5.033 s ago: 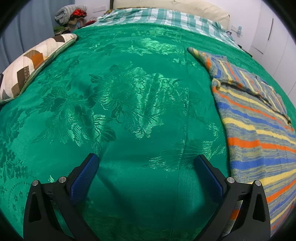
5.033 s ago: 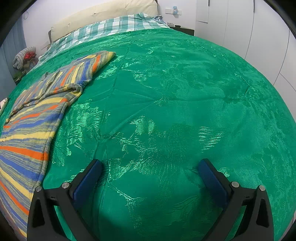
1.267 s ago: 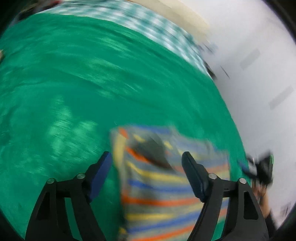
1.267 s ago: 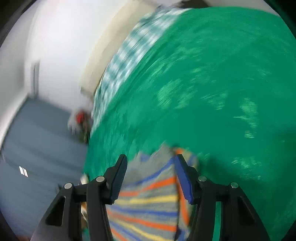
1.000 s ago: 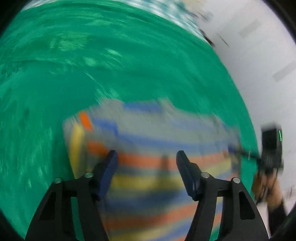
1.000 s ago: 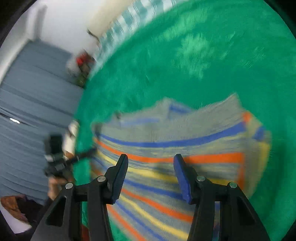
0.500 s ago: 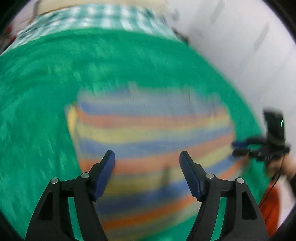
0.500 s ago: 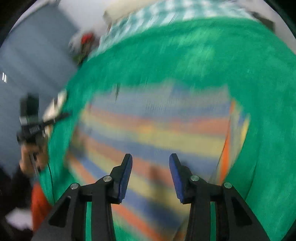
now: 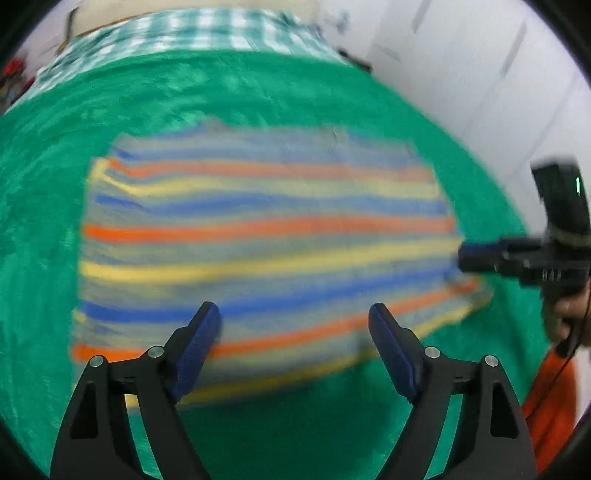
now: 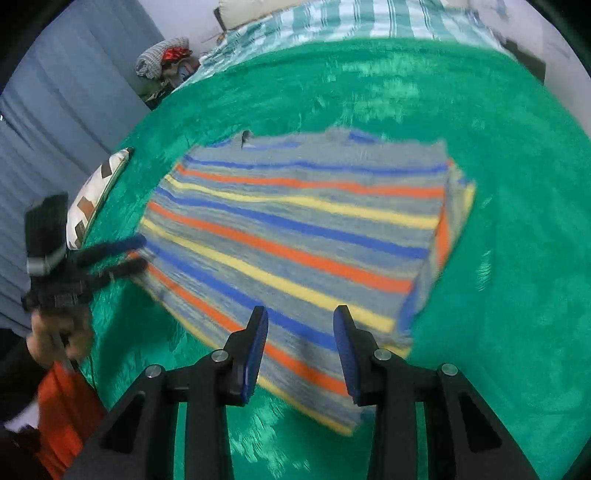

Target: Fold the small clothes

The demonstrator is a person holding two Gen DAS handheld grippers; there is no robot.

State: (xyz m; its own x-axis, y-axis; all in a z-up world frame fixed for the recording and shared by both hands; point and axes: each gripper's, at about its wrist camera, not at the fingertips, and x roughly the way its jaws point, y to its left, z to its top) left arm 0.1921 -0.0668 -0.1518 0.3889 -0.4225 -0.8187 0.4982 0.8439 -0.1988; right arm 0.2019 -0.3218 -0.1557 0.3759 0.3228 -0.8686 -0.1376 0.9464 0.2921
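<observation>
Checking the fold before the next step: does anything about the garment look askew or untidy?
The striped garment lies flat on the green bedspread, but its right edge shows an under layer sticking out unevenly. Motion blur hides finer detail.

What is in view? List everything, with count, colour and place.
striped garment: one, grey with blue, orange and yellow stripes, spread on the bedspread
bedspread: one, green, covering the bed
checked sheet: one, teal and white, far end of the bed
patchwork cushion: one, cream and brown, bed's left edge
clothes pile: one, mixed colours, far left
curtain: grey-blue, left
left hand-held gripper: black, blue pads, open by the garment's left edge
right hand-held gripper: same, open by its right edge
</observation>
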